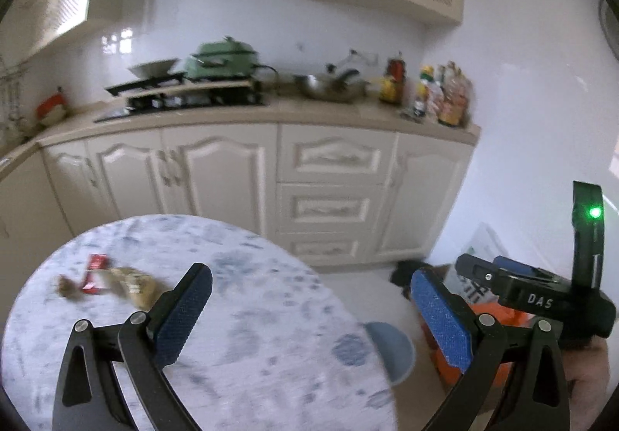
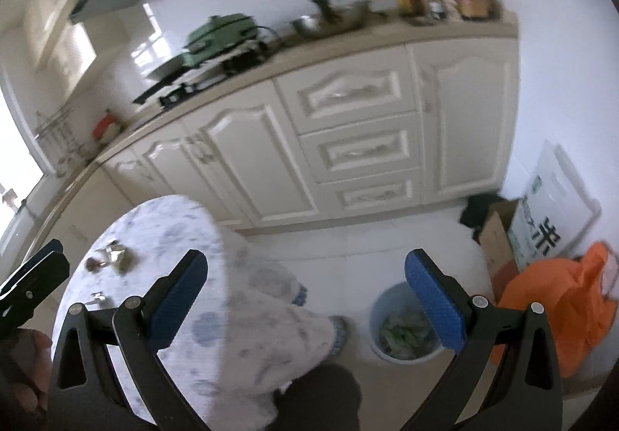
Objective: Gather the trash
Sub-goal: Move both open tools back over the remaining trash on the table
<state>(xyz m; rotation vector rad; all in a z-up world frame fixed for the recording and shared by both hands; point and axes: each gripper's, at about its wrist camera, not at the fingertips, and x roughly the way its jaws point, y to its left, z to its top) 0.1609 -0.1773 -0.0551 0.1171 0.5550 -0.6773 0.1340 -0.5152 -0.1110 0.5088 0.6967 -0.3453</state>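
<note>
Trash lies on the far left of a round table (image 1: 271, 315) with a blue-patterned cloth: a red wrapper (image 1: 94, 272), a brown crumpled wrapper (image 1: 137, 286) and a small brown scrap (image 1: 67, 288). The same pile shows small in the right wrist view (image 2: 114, 257). A light-blue bin (image 2: 402, 326) with green scraps inside stands on the floor right of the table; its rim shows in the left wrist view (image 1: 390, 349). My left gripper (image 1: 313, 315) is open and empty above the table. My right gripper (image 2: 305, 303) is open and empty above the table edge and bin.
Cream kitchen cabinets (image 1: 325, 179) with a cluttered counter stand behind. An orange plastic bag (image 2: 557, 307), a cardboard box (image 2: 499, 237) and a white printed bag (image 2: 549, 206) sit on the floor at the right, by the wall.
</note>
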